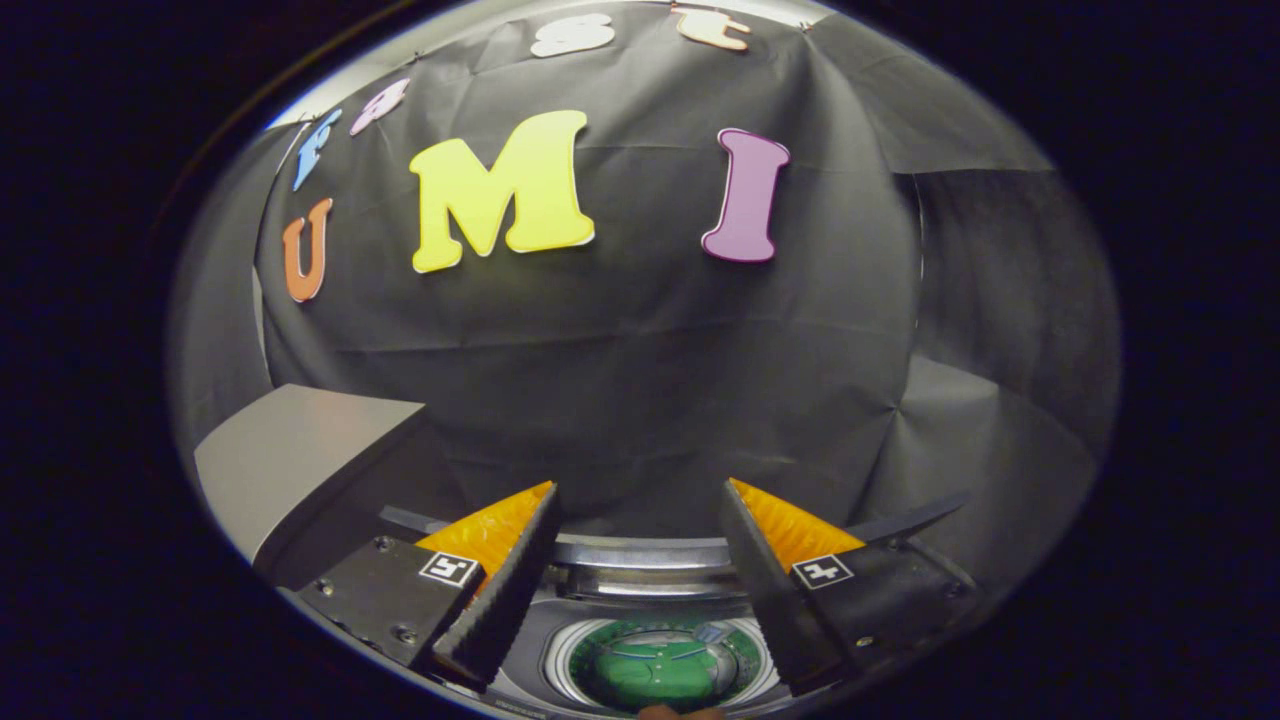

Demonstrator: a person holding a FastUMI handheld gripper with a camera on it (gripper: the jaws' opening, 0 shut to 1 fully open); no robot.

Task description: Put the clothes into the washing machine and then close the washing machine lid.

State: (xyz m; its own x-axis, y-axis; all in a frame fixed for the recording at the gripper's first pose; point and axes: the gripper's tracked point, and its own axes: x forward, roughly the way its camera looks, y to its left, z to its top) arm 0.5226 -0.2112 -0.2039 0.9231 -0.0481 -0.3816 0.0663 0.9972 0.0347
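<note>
The hand-held gripper (640,560) hung above the washing machine (655,640) with its fingers spread wide and nothing between them. Below and between the fingers lay the round drum opening (660,668), ringed in pale plastic, with a green, glossy surface at its bottom; whether clothes lay in there could not be told. A flat grey panel (300,460), smooth and matte and probably the raised lid, stood to the left of the fingers. Judging by the empty fingers over an open tub, the step in hand looked like fetching clothes or reaching for that lid; the next move would call for swinging left toward the panel's edge.
</note>
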